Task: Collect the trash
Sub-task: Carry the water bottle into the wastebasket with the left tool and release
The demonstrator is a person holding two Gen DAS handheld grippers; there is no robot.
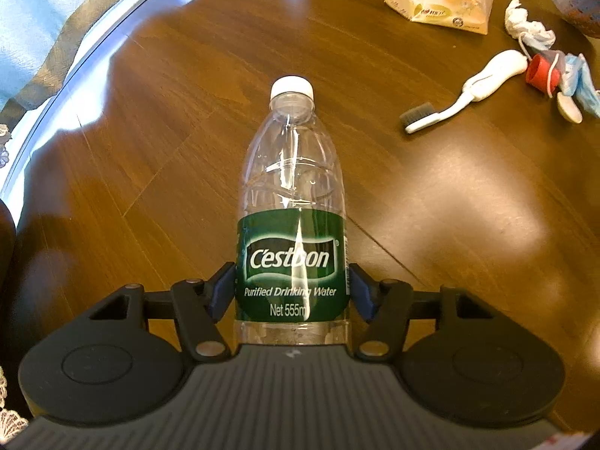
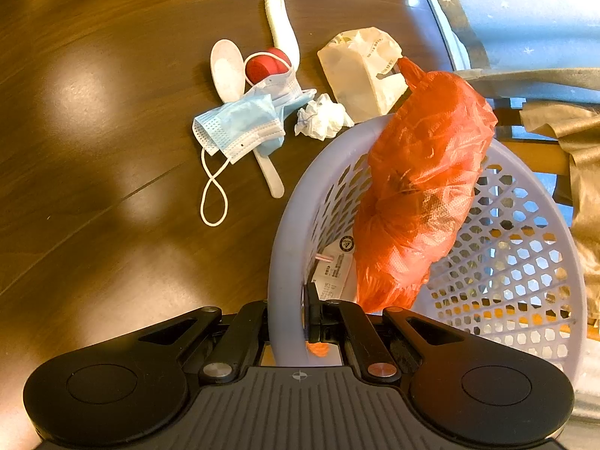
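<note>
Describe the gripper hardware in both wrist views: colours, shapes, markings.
Both alike: grey ribbed centre plate flanked by two black rounded discs, black linkage arms with silver pivot pins. Left gripper has blue finger pads; right gripper has black fingers and a small crosshair mark.

You get warm, dim light; soft glare patches sheen the wooden table point(image 1: 468, 195), and fisheye bending blurs the edges.

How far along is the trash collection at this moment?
Done: an orange bag sits in the basket, whose rim the right gripper clamps. In hand: the left gripper holds the bottle. Left on the table: mask, tissue, spoon, toothbrush, wrapper.
</note>
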